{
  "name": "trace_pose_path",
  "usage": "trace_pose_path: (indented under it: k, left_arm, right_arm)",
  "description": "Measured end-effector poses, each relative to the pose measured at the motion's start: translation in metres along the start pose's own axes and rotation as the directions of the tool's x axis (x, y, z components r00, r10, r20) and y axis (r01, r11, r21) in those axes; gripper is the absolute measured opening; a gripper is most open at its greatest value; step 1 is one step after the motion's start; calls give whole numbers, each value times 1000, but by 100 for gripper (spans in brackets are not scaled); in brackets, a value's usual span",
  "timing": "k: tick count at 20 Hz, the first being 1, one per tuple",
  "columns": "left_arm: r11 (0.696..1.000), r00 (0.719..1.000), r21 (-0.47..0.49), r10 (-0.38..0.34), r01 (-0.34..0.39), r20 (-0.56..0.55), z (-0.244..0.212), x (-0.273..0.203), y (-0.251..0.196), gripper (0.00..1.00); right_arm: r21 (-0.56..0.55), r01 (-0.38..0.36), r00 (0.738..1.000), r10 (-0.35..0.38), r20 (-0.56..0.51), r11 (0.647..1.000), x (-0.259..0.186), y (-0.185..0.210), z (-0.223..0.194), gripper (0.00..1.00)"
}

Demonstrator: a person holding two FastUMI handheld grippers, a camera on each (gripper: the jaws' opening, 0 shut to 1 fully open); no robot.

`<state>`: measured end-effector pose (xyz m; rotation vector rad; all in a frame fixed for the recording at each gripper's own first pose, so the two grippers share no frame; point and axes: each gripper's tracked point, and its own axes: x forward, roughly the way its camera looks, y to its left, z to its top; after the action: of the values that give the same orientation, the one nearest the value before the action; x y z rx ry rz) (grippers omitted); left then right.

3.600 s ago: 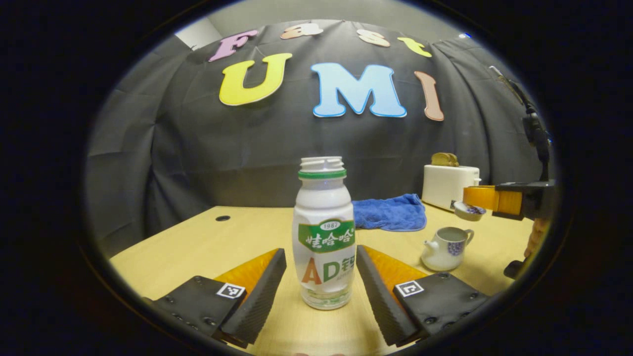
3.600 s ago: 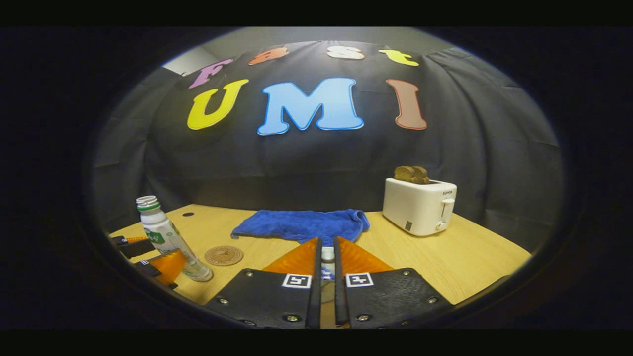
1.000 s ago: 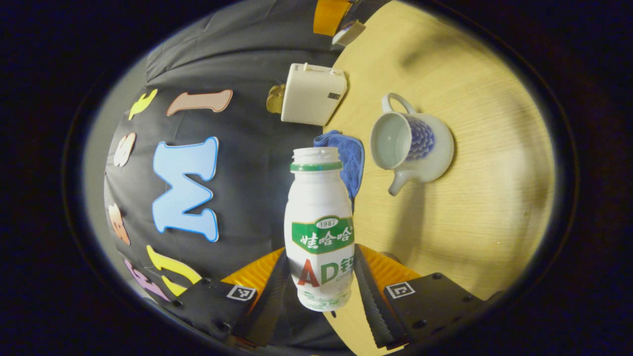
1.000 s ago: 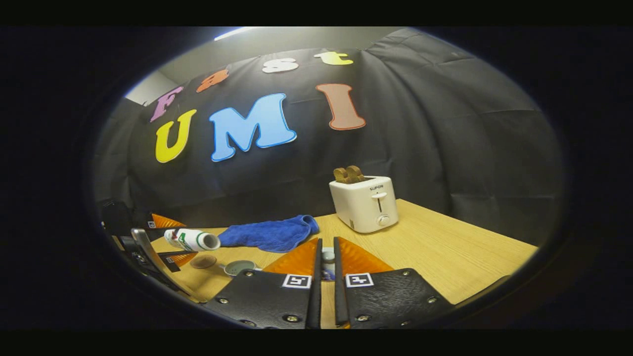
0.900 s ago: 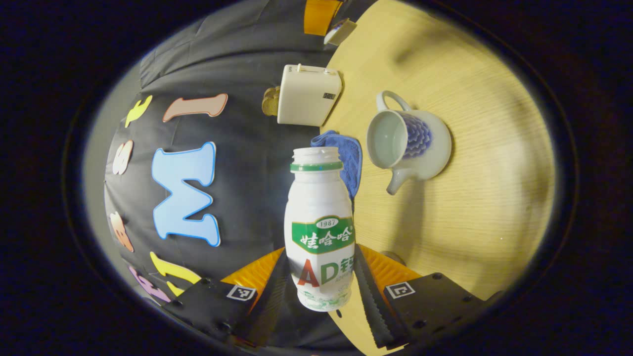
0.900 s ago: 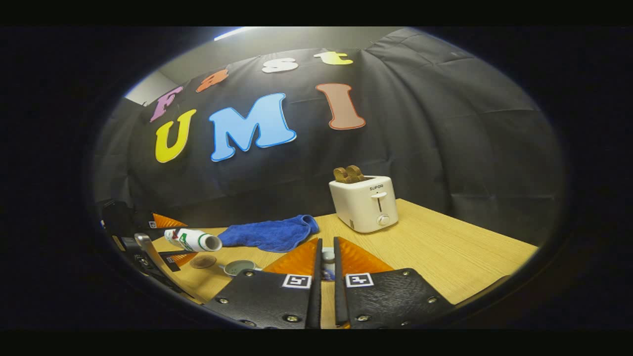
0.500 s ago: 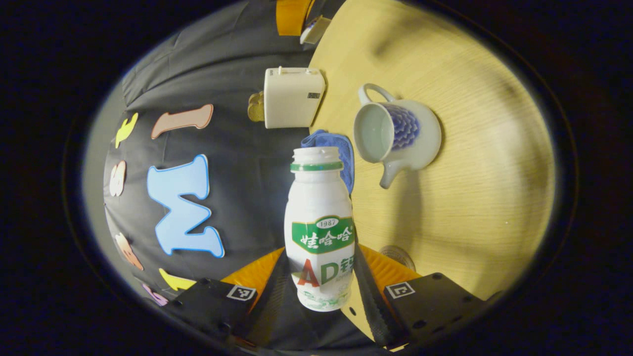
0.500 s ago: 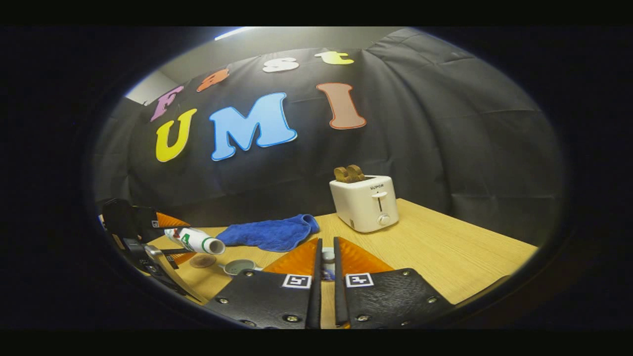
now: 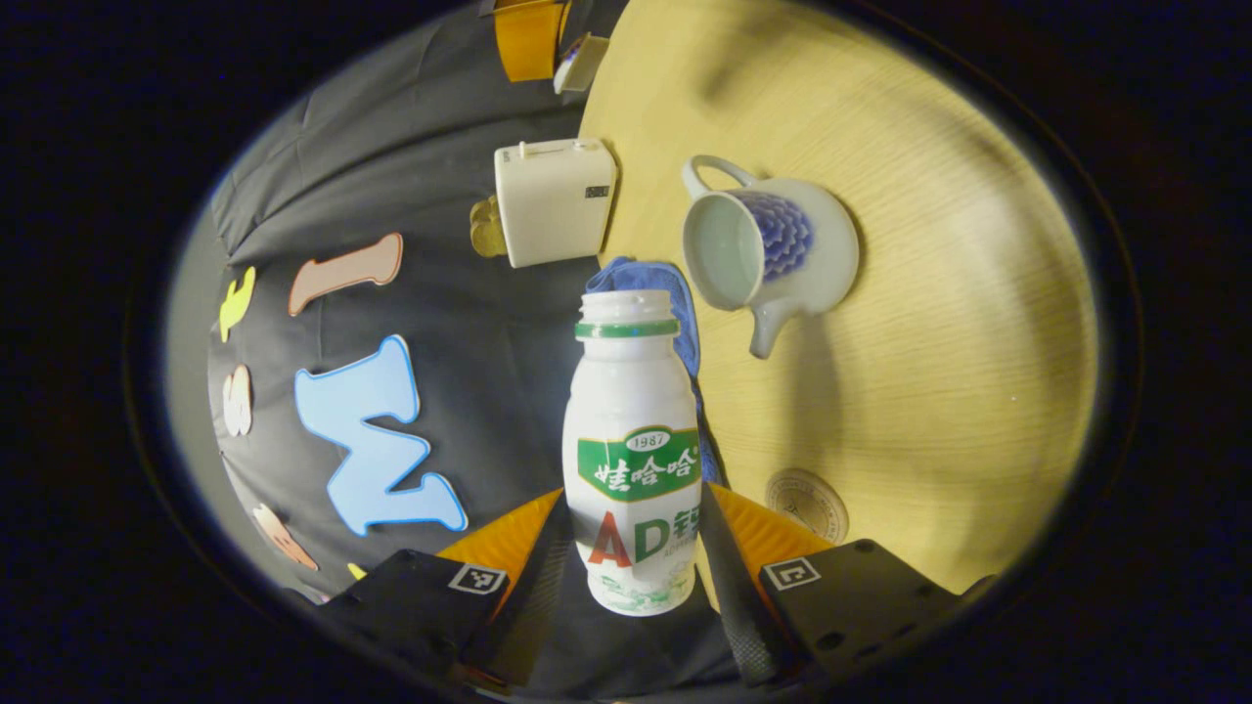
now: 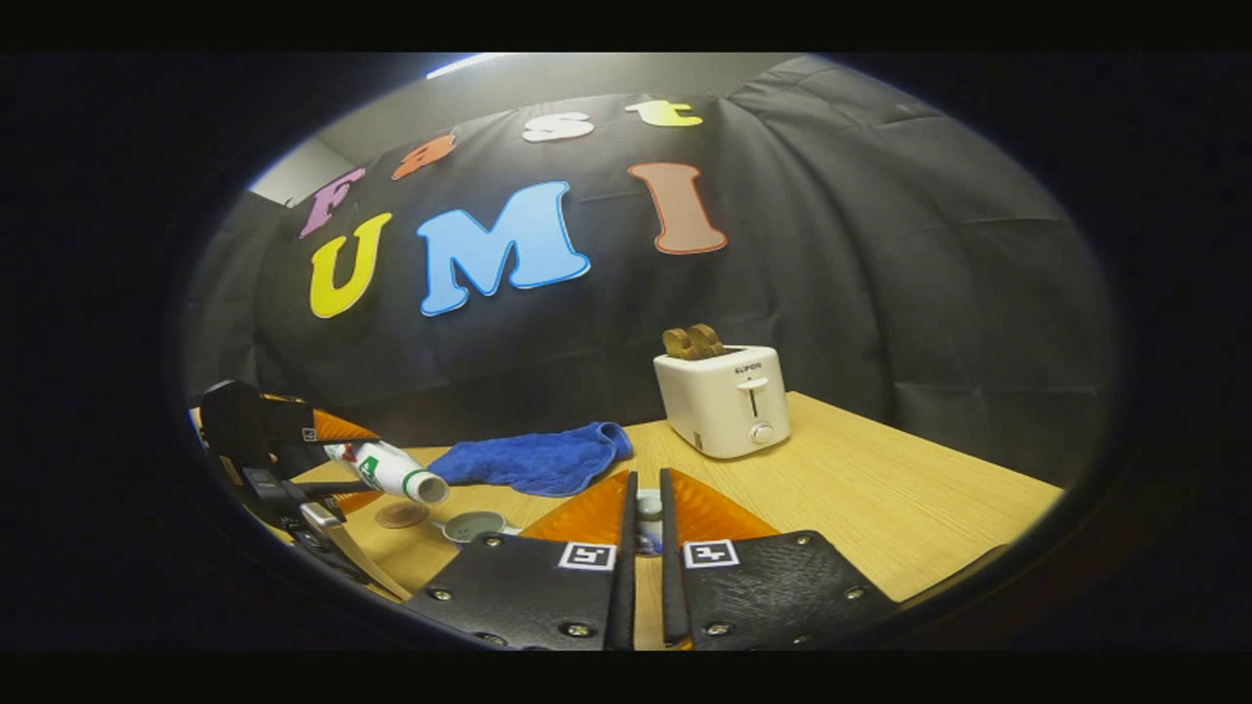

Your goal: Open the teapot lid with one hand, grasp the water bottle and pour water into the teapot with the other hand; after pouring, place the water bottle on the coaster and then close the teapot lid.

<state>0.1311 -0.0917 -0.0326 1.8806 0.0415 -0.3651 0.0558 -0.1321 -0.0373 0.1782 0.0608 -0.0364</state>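
Pale wood-grain worktop (image 9: 929, 372) carries the open teapot (image 9: 773, 244), standing lidless. Over the last second your left claw (image 9: 636, 557) has kept tilting: the water bottle (image 9: 634, 450) it clamps at the lower body now leans mouth-down toward the pot in the right gripper view, where it lay nearly level before. No stream is visible, so I judge pouring is only about to start. Your right claw (image 10: 646, 528), unchanged, is nearly closed on the teapot lid (image 10: 648, 508), held aloft. The bottle is smooth white plastic with a threaded, capless neck; the pot is glazed white ceramic with a blue pattern, a loop handle and a short spout. The round coaster (image 9: 807, 504) lies flat near the bottle's base, awaiting it.
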Motion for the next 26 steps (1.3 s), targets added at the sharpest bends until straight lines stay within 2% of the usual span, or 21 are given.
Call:
trace_pose_path:
  k: [26]
  left_arm:
    - [982,999,185,33,-31,-8,1,-1,18,81]
  right_arm:
    - [-6,-7,1000,7,-12,1000,2,1,-3,11]
